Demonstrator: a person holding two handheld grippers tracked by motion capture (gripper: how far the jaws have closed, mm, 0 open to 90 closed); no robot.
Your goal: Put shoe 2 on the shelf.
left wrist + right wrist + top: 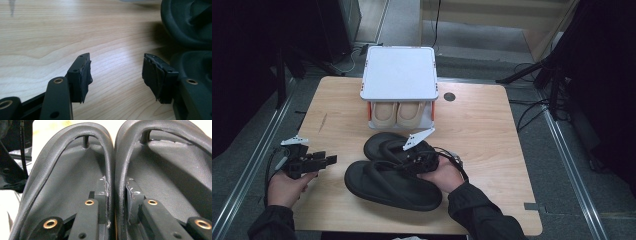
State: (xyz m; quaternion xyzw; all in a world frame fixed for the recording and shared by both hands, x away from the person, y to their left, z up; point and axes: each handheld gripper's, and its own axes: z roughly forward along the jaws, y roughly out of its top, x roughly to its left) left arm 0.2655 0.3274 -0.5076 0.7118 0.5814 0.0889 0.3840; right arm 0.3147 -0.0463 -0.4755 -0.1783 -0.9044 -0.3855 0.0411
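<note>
**Item: pair of black flip-flops, held side by side**

Your right hand-held gripper [117,195] is clenched on the two black flip-flops [392,175], one jaw inside each sandal, pinching their touching inner straps together. They lie on the table [482,125], just in front of the white shoe rack [399,75]. The beige shoes [398,114] under the rack's top are mostly hidden. Surface looks like matte, smooth leather, possibly synthetic. No brand or writing is legible. Your left hand-held gripper [116,75] is released, its jaws apart over bare wood beside the sandals.
</note>
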